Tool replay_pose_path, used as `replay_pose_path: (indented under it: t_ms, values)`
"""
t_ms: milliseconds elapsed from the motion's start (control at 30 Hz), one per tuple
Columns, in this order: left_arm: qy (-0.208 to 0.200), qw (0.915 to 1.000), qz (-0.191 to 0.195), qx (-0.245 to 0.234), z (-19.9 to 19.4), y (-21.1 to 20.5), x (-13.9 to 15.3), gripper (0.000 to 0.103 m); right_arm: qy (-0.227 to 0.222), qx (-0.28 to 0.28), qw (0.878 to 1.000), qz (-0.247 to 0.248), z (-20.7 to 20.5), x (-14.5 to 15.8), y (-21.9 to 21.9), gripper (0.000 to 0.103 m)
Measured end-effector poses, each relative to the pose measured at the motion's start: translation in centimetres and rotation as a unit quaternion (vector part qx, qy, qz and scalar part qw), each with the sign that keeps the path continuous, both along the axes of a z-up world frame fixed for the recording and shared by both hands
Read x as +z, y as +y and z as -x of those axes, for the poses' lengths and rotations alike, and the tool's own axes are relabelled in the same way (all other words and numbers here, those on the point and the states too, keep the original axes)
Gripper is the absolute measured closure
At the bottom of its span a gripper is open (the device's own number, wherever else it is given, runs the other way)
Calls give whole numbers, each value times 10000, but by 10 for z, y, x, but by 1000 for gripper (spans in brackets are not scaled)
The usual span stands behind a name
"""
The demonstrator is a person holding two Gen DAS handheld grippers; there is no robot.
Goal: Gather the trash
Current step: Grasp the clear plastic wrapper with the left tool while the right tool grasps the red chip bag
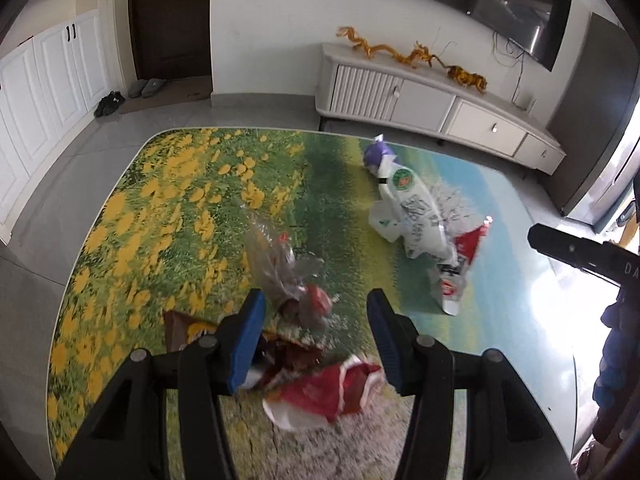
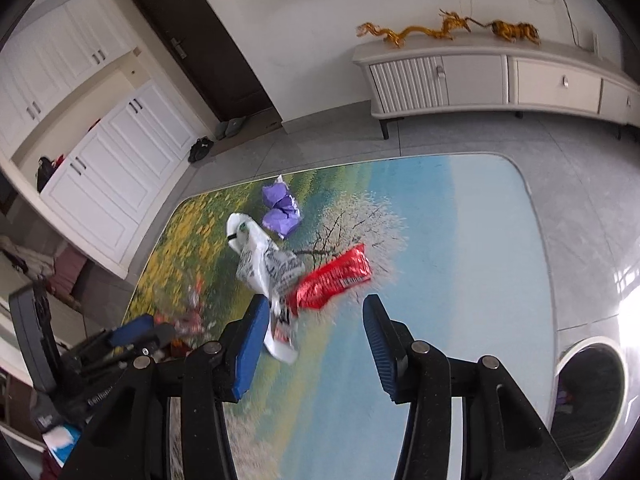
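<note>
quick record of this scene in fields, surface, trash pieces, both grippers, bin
surface: table with a printed landscape cover
trash near left gripper: clear crumpled wrapper, red wrapper, brown wrapper
trash near right gripper: white printed bag, red packet, purple wrapper
left gripper: open, above the clear wrapper, holding nothing
right gripper: open, above the white bag's end, holding nothing
bin: dark round container beside the table, right edge of the right wrist view
picture quality: motion blur on the trash
</note>
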State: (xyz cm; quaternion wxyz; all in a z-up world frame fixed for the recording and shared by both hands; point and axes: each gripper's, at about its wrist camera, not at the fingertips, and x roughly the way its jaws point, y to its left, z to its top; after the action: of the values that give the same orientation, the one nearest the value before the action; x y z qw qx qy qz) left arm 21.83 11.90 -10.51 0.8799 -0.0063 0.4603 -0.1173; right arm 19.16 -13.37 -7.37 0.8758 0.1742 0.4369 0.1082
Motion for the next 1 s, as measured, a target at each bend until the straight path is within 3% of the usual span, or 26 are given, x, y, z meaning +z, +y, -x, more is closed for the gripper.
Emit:
replay_pose_path:
  t_ms: [333,467,667,1000]
  values:
    - [458,9984,231,230,-37,14,-29,53,487,-344,9972,-462,-42,-32,6,57]
    - [546,9970,426,351,-45,21,-35,65,588,-360,9965,-478,-52,-40,10,57]
    - [506,9946,770,474,-48,31,-36,76,730,-429,9949,-541,-58,-48,7,62]
    - [416,9936,955,446,-32,33,-30,78,779,-481,9939,-610,-53,-51,-4,70]
